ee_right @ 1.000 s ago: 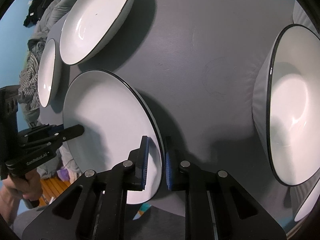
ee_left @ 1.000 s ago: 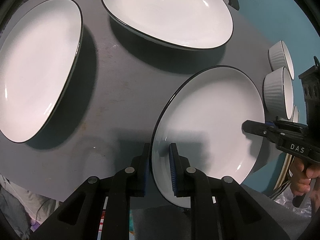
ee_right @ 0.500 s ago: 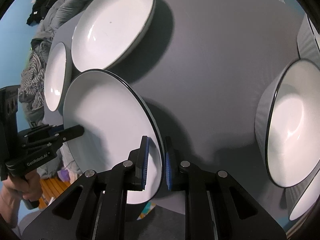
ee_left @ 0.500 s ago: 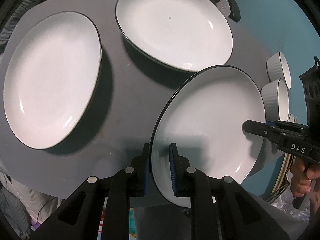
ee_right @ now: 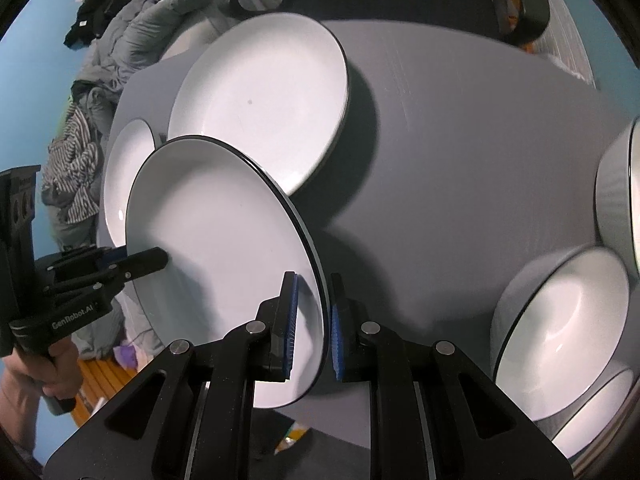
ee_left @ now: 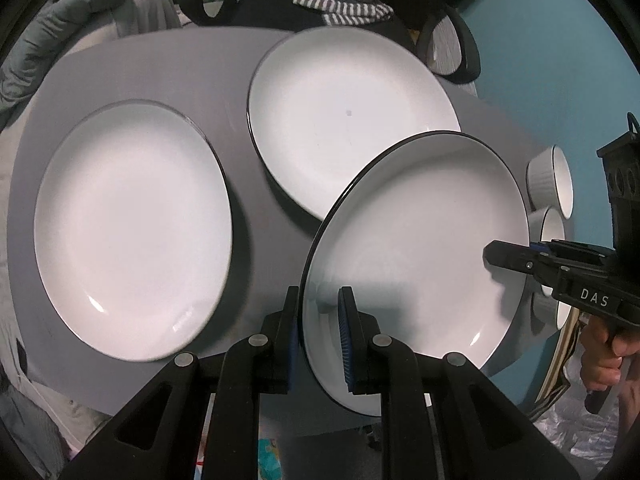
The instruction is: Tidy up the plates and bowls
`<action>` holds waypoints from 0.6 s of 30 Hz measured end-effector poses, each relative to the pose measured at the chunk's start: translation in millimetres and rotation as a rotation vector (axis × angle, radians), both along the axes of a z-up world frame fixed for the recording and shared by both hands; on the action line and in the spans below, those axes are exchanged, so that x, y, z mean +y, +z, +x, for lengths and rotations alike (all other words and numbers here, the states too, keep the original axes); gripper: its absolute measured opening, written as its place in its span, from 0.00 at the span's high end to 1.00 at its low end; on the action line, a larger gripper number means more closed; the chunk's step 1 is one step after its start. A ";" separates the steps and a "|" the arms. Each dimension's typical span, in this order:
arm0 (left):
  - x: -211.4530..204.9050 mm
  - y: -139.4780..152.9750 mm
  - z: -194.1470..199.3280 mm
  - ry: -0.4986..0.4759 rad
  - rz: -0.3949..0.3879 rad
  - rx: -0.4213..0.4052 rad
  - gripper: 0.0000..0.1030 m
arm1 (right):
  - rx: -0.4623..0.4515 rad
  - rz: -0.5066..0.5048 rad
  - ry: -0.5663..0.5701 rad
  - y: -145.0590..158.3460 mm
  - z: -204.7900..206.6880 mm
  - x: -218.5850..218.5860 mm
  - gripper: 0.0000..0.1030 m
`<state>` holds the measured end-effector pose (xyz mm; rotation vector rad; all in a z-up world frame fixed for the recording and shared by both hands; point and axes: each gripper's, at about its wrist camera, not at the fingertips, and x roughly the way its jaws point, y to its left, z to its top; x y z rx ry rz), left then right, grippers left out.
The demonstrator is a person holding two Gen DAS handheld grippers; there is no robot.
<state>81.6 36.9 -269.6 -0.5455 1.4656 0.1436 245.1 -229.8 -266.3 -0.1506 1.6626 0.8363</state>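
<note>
A white plate with a thin black rim (ee_left: 416,240) hangs in the air above the grey table, held from both sides. My left gripper (ee_left: 319,332) is shut on its near rim. My right gripper (ee_right: 312,326) is shut on the opposite rim, and the same held plate (ee_right: 216,248) tilts up in the right wrist view. Each view shows the other gripper's black fingers reaching over the plate's far edge. Two more white plates lie flat on the table: one at the left (ee_left: 128,232), one at the back (ee_left: 344,120). The held plate overlaps the back plate's near edge.
Ribbed white bowls with black rims stand at the table's right side (ee_right: 560,328) (ee_left: 554,180). The grey table (ee_right: 460,140) has bare surface between plates and bowls. Chairs and piled clothes (ee_right: 132,40) crowd the far edge. A hand (ee_left: 604,356) grips the other handle.
The held plate has risen off the table with both grippers and drifted toward the back plate, now overlapping it. The table, plates and bowls look smaller and farther below.
</note>
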 end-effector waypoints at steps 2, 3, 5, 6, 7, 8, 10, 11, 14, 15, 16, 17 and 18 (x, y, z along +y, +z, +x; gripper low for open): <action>4.8 2.8 7.1 0.003 0.007 -0.007 0.84 | -0.006 0.005 0.002 4.5 5.7 5.2 0.86; 7.2 4.2 9.8 0.006 0.010 -0.010 0.84 | -0.009 0.008 0.003 6.1 7.7 7.2 0.86; 14.5 6.8 16.3 0.016 0.018 -0.017 0.84 | -0.014 0.013 0.006 8.6 11.9 11.5 0.86; 15.9 8.0 22.4 0.024 0.020 -0.019 0.84 | -0.019 0.016 0.008 9.9 13.9 13.8 0.86; 18.0 8.3 25.2 0.029 0.023 -0.021 0.84 | -0.020 0.018 0.007 10.9 17.0 16.3 0.86; 20.9 8.9 28.8 0.032 0.026 -0.024 0.84 | -0.020 0.020 0.005 11.3 20.0 18.5 0.86; 26.1 9.9 34.4 0.035 0.036 -0.027 0.84 | -0.020 0.025 0.001 12.0 26.1 23.7 0.86; 29.2 9.4 37.7 0.037 0.039 -0.025 0.84 | -0.019 0.027 0.000 11.9 28.9 25.8 0.86; 39.1 8.4 46.3 0.040 0.051 -0.022 0.84 | -0.020 0.027 -0.002 12.8 37.0 40.9 0.86; 48.5 9.3 46.2 0.039 0.053 -0.022 0.84 | -0.021 0.026 -0.002 12.3 39.6 44.4 0.86; 50.6 8.3 49.2 0.041 0.055 -0.019 0.84 | -0.019 0.026 -0.003 12.0 41.9 48.0 0.86; 54.2 7.8 54.1 0.040 0.057 -0.018 0.83 | -0.017 0.024 -0.005 11.2 44.8 51.2 0.86; 56.5 6.4 56.8 0.038 0.060 -0.016 0.83 | -0.015 0.023 -0.007 10.3 48.4 54.1 0.86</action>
